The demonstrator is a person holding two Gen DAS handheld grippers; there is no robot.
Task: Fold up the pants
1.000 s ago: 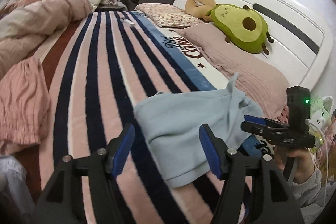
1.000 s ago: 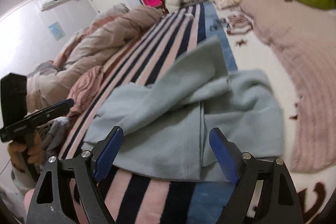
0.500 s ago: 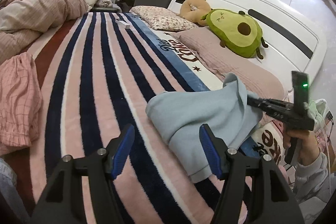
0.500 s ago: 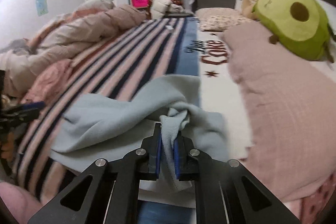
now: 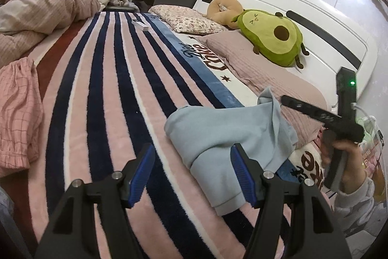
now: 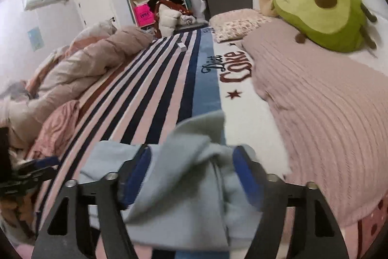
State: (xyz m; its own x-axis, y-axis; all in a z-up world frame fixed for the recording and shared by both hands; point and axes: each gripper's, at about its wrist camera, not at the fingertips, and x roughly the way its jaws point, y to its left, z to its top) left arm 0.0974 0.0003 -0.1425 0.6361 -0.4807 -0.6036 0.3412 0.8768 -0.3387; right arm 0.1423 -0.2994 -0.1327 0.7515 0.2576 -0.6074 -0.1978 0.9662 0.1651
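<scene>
The light blue pants (image 5: 225, 135) lie bunched on the striped blanket (image 5: 109, 89), near its right side. My left gripper (image 5: 194, 174) is open and empty, hovering just in front of the pants' near edge. In the right wrist view the pants (image 6: 184, 188) fill the space between the fingers of my right gripper (image 6: 194, 179), whose jaws stand wide open with cloth draped between and over them. The right gripper also shows in the left wrist view (image 5: 286, 100), at the raised far corner of the pants.
An avocado plush (image 5: 269, 40) and a tan plush (image 5: 223, 9) rest on pink pillows (image 5: 264, 79) by the white headboard (image 5: 327, 33). A bunched duvet (image 5: 36, 16) and a pink garment (image 5: 17, 108) lie on the left. A small white box (image 5: 140, 25) sits far up the blanket.
My right gripper first shut on a fold of the pants, then opened wide again with the cloth still lying between its fingers. The pants are bunched further right. The left gripper stayed open.
</scene>
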